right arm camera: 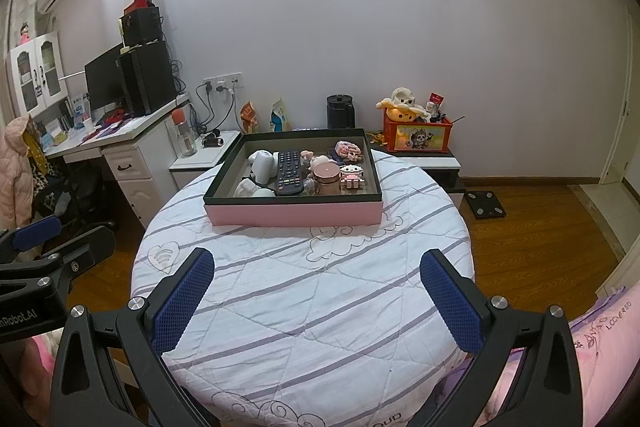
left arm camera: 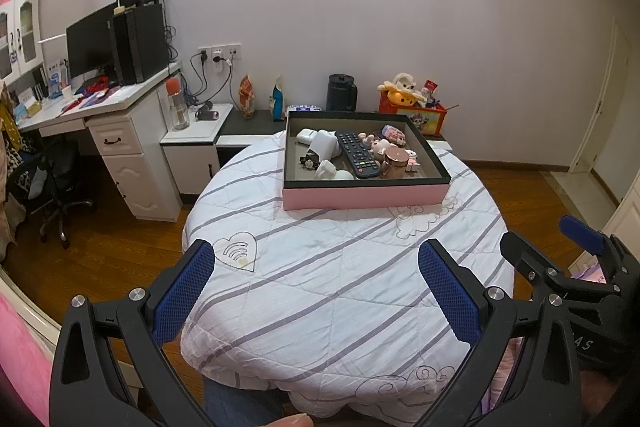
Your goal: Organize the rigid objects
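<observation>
At the bottom of the left wrist view I see my left gripper with its blue-padded fingers spread wide apart and nothing between them. The right wrist view shows my right gripper the same way, jaws wide and empty. Both hover over the near part of a round table covered with a white striped quilt; the cloth under them is bare apart from a stitched heart toward the lower left.

Further up, around the centre of both frames, a shallow pink box with a dark rim sits on the far half of the table. All the small things lie inside it: a black remote control in the middle, white items to its left, a rose-gold round tin just right of the remote, a pink-and-white block figure beside the tin, and a small pink case behind that.

Beyond the table, against the wall, stand a black kettle and a red crate of toys at upper right of centre. A desk with a monitor fills the upper left.
</observation>
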### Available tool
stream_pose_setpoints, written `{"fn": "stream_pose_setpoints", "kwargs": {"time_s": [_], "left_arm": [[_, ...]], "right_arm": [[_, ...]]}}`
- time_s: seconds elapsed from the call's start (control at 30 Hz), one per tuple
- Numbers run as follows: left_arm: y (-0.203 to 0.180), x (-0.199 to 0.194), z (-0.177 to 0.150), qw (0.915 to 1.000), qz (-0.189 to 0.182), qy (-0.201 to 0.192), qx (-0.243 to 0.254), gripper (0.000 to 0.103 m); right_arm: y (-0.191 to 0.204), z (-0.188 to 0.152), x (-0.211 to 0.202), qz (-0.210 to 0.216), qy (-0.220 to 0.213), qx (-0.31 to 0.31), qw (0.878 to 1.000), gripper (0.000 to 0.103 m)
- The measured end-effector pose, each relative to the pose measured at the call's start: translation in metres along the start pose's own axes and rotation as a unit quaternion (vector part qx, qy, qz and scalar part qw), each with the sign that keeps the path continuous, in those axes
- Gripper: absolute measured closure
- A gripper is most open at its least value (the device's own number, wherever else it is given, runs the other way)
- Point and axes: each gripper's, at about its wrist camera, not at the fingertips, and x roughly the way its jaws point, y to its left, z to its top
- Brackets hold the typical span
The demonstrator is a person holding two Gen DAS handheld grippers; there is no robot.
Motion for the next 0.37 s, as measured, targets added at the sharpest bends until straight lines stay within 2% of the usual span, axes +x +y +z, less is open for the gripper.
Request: {"fn": "stream_pose_setpoints", "kwargs": {"time_s": [0.37], "left_arm": [[0.0014, 0.0031, -0.0024, 1.0000, 0.002, 0.005, -0.002, 0.000]], "right_arm": [[-0.0035, -0.0028, 0.0021, -0.001, 0.005, 0.005, 1.000, 0.000]]}}
